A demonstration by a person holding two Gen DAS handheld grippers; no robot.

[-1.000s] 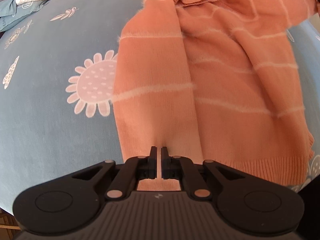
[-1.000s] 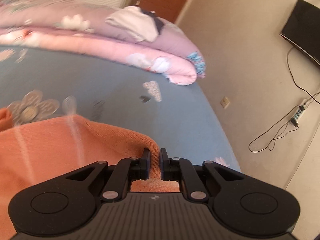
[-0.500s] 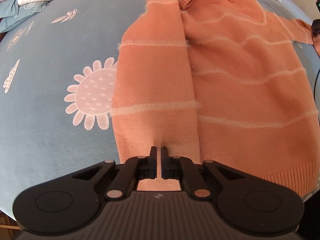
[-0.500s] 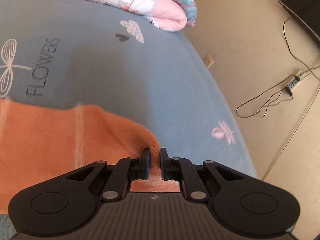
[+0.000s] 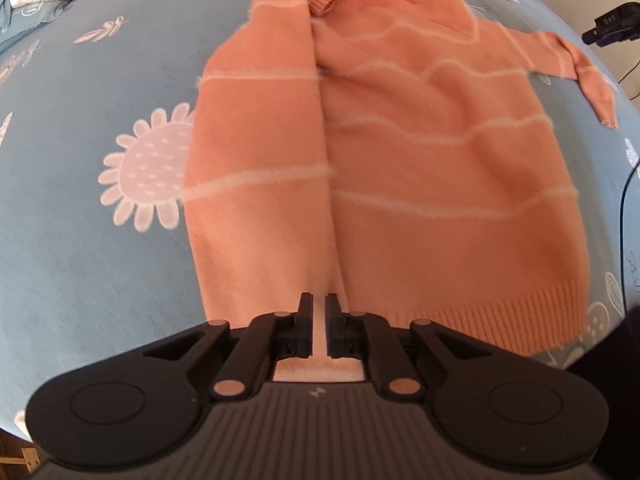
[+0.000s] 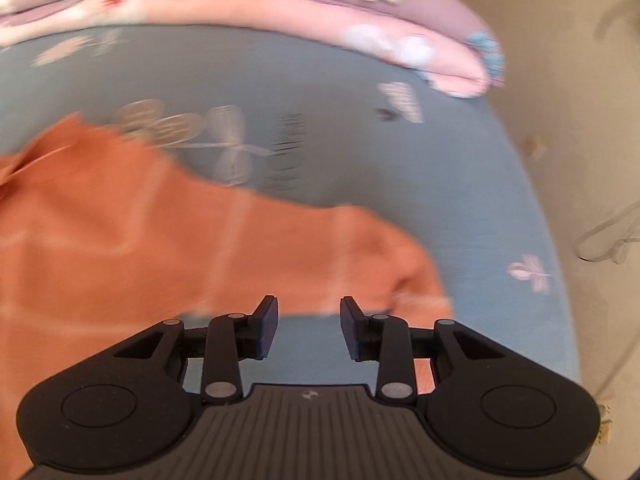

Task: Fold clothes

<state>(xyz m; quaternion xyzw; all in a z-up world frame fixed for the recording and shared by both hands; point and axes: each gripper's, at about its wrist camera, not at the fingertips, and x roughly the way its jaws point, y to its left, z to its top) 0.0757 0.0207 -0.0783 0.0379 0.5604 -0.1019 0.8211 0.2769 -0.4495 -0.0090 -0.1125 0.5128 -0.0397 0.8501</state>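
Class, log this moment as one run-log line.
left gripper: shut on sweater hem | right gripper: opening, nothing between pads | sweater: flat on bed, one side folded

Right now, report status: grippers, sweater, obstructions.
Left gripper shut on sweater hem fold. Right gripper opening, nothing between pads, sleeve lying just ahead. Sweater flat on bed sheet; nothing in the way.

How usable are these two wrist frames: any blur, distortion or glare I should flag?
Left wrist view: mostly sharp, slight smear on the orange sweater; fisheye bulges the blue bedsheet; even daylight, no glare. Right wrist view: heavy motion blur over the sweater sleeve, sheet prints and folded quilt; only the right gripper, jaws opening with nothing between them, stays crisp.
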